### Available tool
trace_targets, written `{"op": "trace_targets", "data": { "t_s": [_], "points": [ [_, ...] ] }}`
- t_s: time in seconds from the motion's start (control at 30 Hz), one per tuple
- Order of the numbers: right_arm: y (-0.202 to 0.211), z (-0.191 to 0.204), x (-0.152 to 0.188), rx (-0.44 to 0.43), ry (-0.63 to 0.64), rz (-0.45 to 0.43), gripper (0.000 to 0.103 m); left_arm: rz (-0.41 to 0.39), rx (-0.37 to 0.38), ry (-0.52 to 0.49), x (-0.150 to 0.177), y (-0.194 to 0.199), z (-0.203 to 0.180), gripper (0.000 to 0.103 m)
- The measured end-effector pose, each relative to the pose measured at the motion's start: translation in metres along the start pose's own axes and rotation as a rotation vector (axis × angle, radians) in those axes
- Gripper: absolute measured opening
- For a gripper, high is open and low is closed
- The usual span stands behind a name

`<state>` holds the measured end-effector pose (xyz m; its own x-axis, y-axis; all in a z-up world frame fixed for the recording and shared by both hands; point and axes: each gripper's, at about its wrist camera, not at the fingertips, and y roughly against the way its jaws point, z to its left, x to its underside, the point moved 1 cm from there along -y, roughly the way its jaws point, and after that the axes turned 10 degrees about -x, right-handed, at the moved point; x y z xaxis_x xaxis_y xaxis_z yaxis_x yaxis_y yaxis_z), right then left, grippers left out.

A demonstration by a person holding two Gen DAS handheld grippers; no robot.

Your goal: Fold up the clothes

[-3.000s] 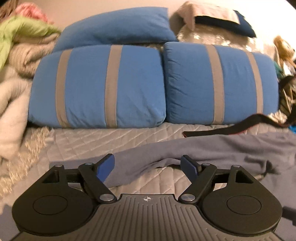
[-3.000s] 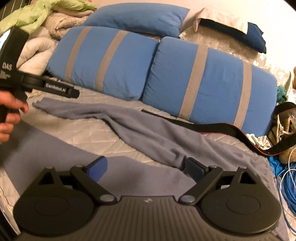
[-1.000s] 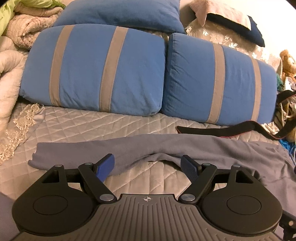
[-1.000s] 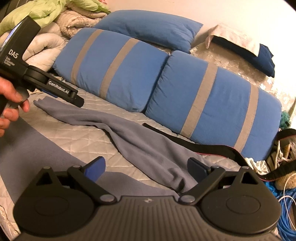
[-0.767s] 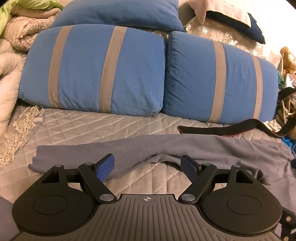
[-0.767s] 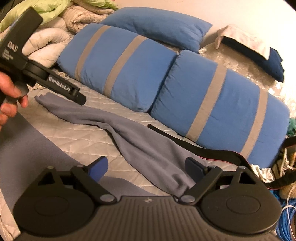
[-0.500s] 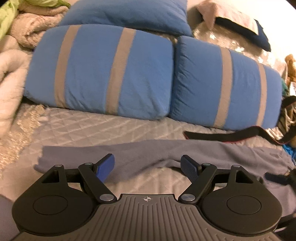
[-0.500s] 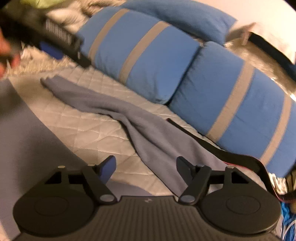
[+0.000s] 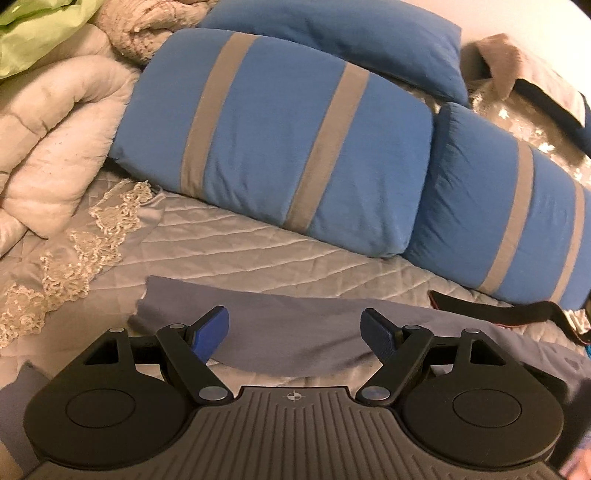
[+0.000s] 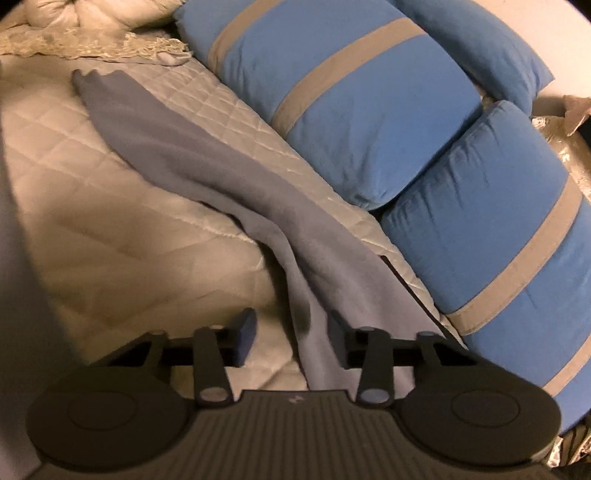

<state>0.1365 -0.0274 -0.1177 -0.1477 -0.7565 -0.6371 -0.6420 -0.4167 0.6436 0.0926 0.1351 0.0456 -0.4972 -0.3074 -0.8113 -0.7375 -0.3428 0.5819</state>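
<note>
A grey-blue long-sleeved garment lies spread on the quilted bedspread (image 9: 229, 251). One sleeve (image 9: 280, 317) runs across the left wrist view, its cuff end at the left. My left gripper (image 9: 295, 336) hovers open just over that sleeve, near the cuff, with nothing pinched. In the right wrist view the same sleeve (image 10: 207, 177) stretches from the far left down to my right gripper (image 10: 291, 332). Its jaws are closing with the sleeve's wider part between them. A gap still shows beside the left fingertip (image 10: 245, 332).
Two blue pillows with grey stripes (image 9: 295, 147) (image 10: 351, 92) line the back of the bed, with a plain blue pillow (image 9: 351, 33) behind. A cream duvet (image 9: 48, 147) and lace trim (image 9: 92, 240) lie at the left. A black strap (image 9: 509, 310) lies by the right pillow.
My right gripper has dropped down onto the sleeve, rolled, and narrowed its jaws around it. My left gripper has slid toward the cuff end and stays open. The hand with the left gripper has left the right view.
</note>
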Motion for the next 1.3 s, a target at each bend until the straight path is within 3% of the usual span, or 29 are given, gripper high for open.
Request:
{"op": "trace_targets", "data": {
  "t_s": [0.03, 0.07, 0.27, 0.37, 0.53, 0.8, 1.03, 1.1, 1.13, 1.17, 1.27, 1.3],
  "points": [
    [-0.003, -0.002, -0.002, -0.004, -0.004, 0.007, 0.019, -0.012, -0.011, -0.02, 0.0, 0.001, 0.0, 0.078],
    [-0.005, -0.003, -0.003, -0.001, -0.008, 0.019, 0.003, -0.025, -0.023, -0.043, -0.001, 0.001, 0.0, 0.078],
    [0.018, -0.012, -0.005, -0.027, -0.012, -0.011, 0.002, -0.08, -0.069, -0.269, 0.007, -0.002, -0.014, 0.078],
    [0.035, -0.019, -0.005, -0.053, -0.027, -0.029, 0.002, -0.109, -0.044, -0.416, 0.019, -0.006, -0.032, 0.078],
    [0.054, -0.022, -0.004, -0.092, -0.034, -0.05, 0.002, -0.18, 0.084, -0.718, 0.055, -0.008, -0.075, 0.078],
    [0.064, -0.026, -0.002, -0.128, -0.054, -0.07, 0.002, -0.29, 0.08, -1.037, 0.111, -0.027, -0.125, 0.077],
    [0.066, -0.027, -0.002, -0.148, -0.08, -0.102, 0.002, -0.359, 0.003, -1.216, 0.131, -0.051, -0.145, 0.051],
    [0.067, -0.026, -0.003, -0.143, -0.103, -0.109, 0.01, -0.366, -0.025, -1.242, 0.134, -0.057, -0.147, 0.024],
    [0.069, -0.025, -0.002, -0.142, -0.114, -0.111, 0.031, -0.364, -0.038, -1.249, 0.134, -0.059, -0.148, 0.016],
    [0.072, -0.023, -0.001, -0.142, -0.119, -0.119, 0.042, -0.364, -0.046, -1.247, 0.133, -0.061, -0.148, 0.004],
    [0.091, -0.014, 0.011, -0.117, -0.078, -0.144, 0.065, -0.36, -0.07, -1.209, 0.123, -0.061, -0.143, 0.004],
    [0.095, -0.011, 0.019, -0.095, -0.054, -0.14, 0.066, -0.363, -0.081, -1.193, 0.118, -0.059, -0.141, 0.004]
  ]
}}
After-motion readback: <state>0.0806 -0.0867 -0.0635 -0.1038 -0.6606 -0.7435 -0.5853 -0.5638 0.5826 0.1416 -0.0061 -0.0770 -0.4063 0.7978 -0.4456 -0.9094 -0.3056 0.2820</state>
